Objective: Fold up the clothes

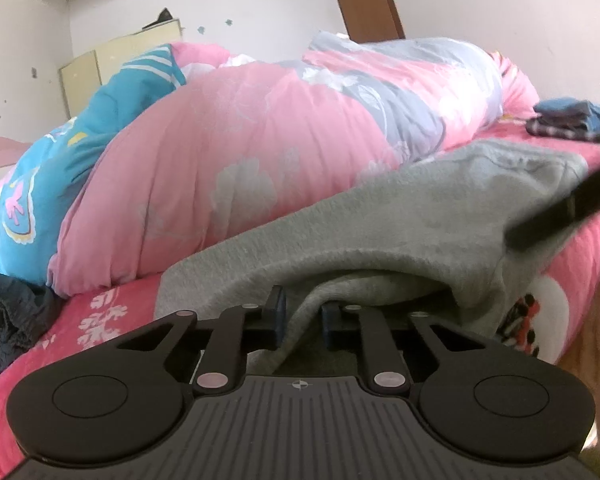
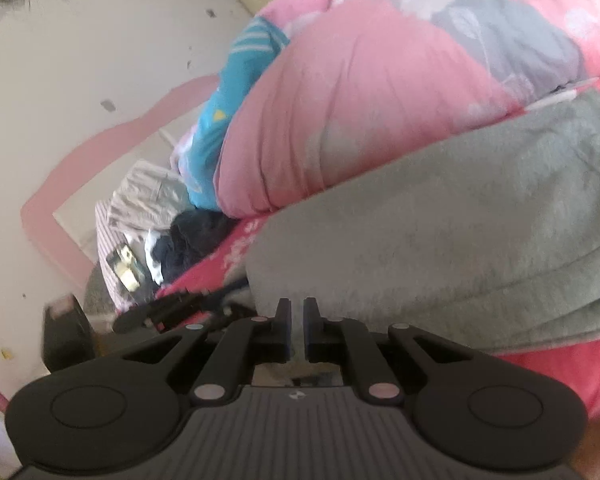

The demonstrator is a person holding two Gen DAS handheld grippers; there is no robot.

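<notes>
Garment: a grey fleece garment (image 1: 440,208) is lying on the pink bed sheet (image 1: 112,320) along the near edge of the bed, its far side running up against the rolled pink quilt (image 1: 240,160); a layer is already lying doubled over along the near side, so a fold line is showing there.
Left gripper (image 1: 303,314): its fingers are pinching a ridge of the grey cloth at the near edge, the fabric bunching up between the pads.
Right gripper (image 2: 298,330): its fingers are standing almost pressed together with only a thin slit between them, at the near left hem of the garment; whether any cloth is sitting in that slit I cannot tell.
Handling, as a judgement: the cloth is looking thick, soft and limp, light enough for one pinch, but it is sagging and draping wherever it is unsupported; the fuzzy surface is probably gripping well instead of slipping.
Where to hold: the hem or corners are seeming best, both layers taken together, one gripper at each end of an edge so it is staying taut.
Nearby: a dark garment (image 1: 12,316) is lying crumpled at the left, and folded blue clothes (image 1: 572,120) are sitting far right.
</notes>
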